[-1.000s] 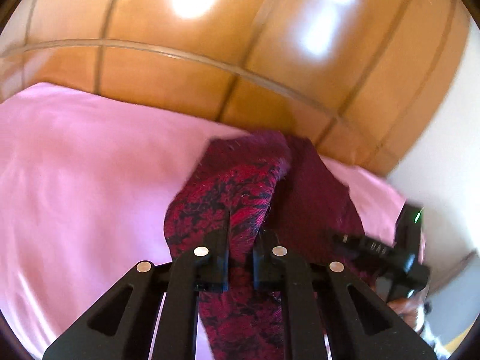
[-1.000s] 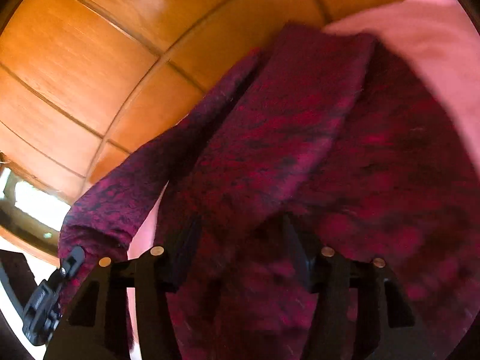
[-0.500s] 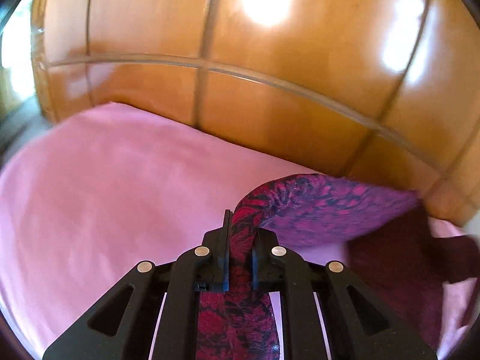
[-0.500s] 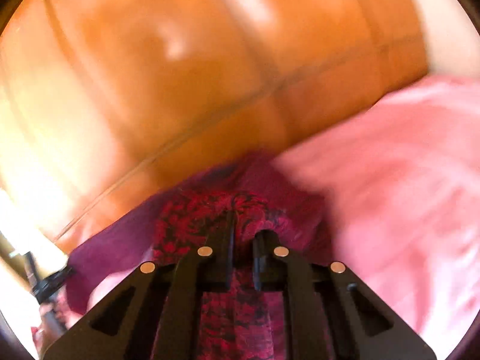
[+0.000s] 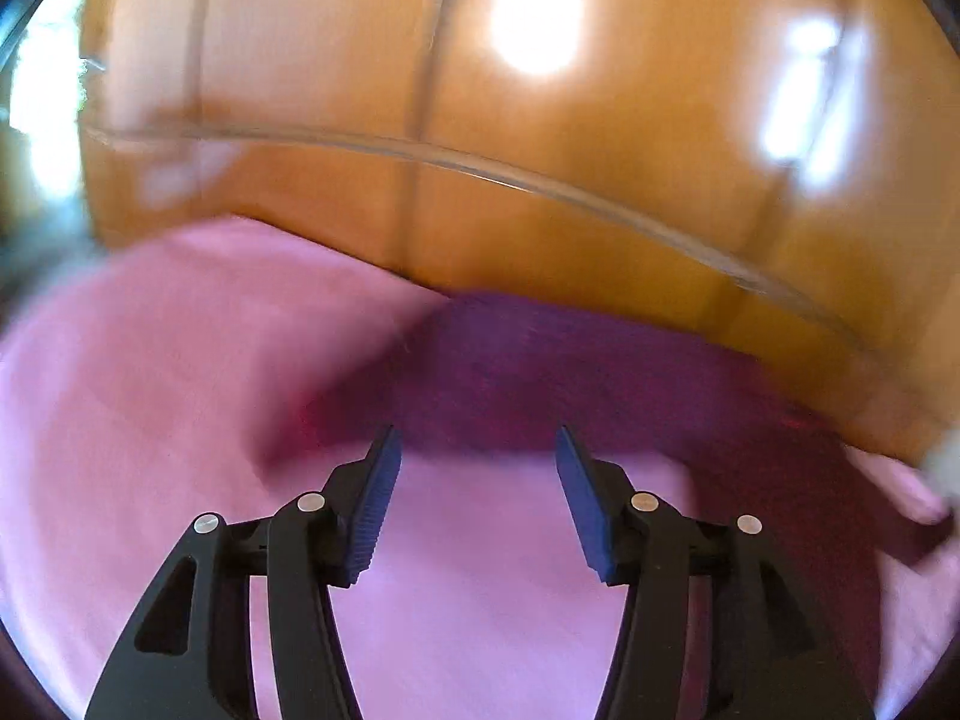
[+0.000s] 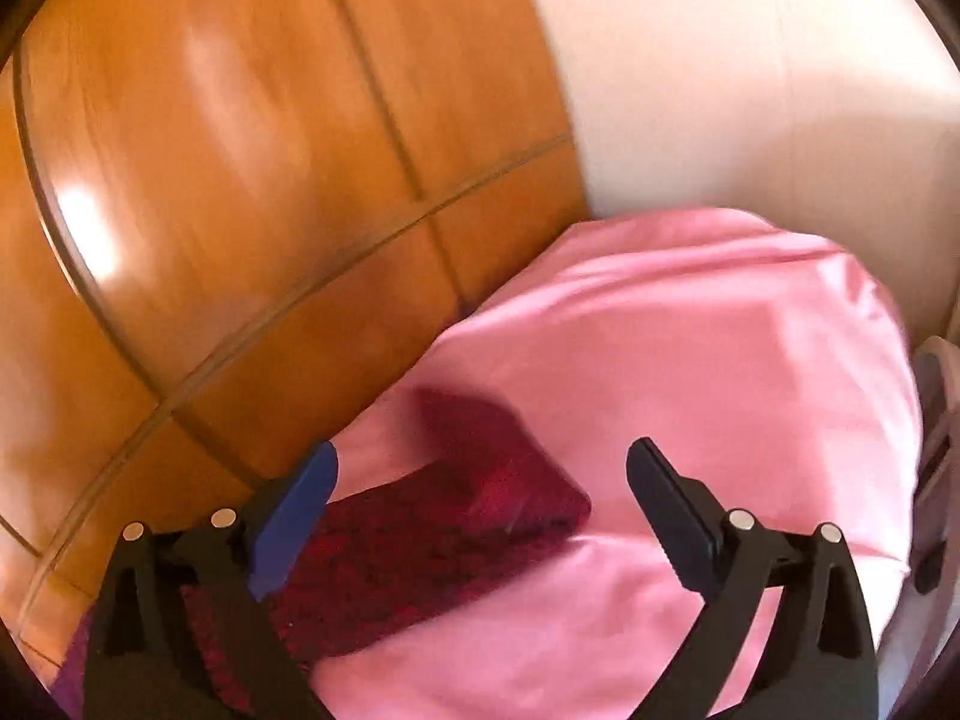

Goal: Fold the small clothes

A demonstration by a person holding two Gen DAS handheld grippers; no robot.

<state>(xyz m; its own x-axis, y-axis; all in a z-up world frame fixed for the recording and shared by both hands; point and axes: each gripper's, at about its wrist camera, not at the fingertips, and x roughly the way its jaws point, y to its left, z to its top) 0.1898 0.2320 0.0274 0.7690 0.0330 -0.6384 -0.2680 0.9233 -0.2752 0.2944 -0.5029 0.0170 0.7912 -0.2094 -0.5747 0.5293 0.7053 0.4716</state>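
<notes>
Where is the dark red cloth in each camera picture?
Left wrist view: the dark red cloth lies across the middle and right, on the pink sheet, just past the open left gripper.
Right wrist view: the cloth lies at lower left, behind and between the fingers of the open right gripper.
Shared landmark: the orange wooden panel behind the sheet.

Each tool, left tool [image 5: 474, 450] and right tool [image 6: 480, 468], is black plastic: two triangular-cutout arms, silver round rivets, and ribbed blue pads [image 5: 375, 504] lining the fingers.
</notes>
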